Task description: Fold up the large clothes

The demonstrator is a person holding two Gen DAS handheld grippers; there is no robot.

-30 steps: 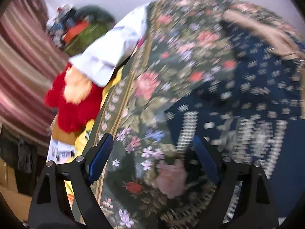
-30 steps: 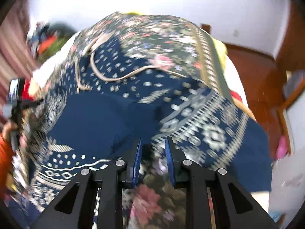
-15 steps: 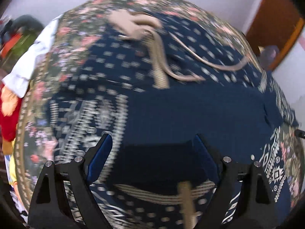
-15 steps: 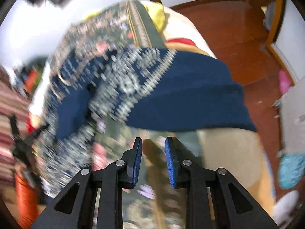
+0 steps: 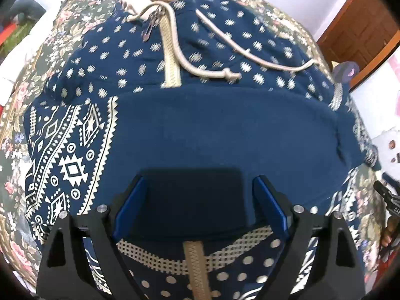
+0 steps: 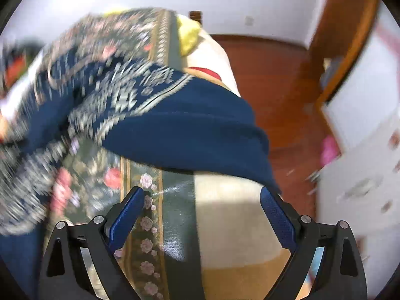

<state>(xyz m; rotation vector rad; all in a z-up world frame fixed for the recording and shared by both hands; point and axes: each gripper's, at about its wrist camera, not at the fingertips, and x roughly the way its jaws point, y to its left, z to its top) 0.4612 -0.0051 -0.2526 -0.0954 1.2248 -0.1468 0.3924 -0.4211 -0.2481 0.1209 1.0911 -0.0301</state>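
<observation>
I've got the navy hoodie [image 5: 225, 130] spread on the bed, lying on the floral bedspread [image 5: 82, 5], with its plain band folded across the middle and the cream zipper [image 5: 171, 57] running up toward the neck. That flat layout is what I want: the zipper gives me a centre line to fold against, and the drawstring [image 5: 217, 72] is lying loose on top, so I'll have to keep it from bunching inside a fold.

My left hand-held gripper [image 5: 200, 207] hangs right over the near edge of the folded band, blue pads spread wide, nothing pinched between them. I read it as released and lined up for a grab at that edge, because it sits squarely on the middle of the garment.

Over on the right, my right hand-held gripper [image 6: 202, 215] has just been opening; the jaws now stand wide with only the bedspread border and the pale mattress [image 6: 232, 212] beneath them, no cloth between the pads. The hoodie's sleeve or side [image 6: 195, 135] drapes just beyond it, over the edge of the bed toward the wooden floor [image 6: 275, 75]. The picture is blurred, so I can't tell exactly which part of the garment that is.

My guess: that overhang is the next thing to pull in, since a piece hanging off the bed will drag the fold crooked.
</observation>
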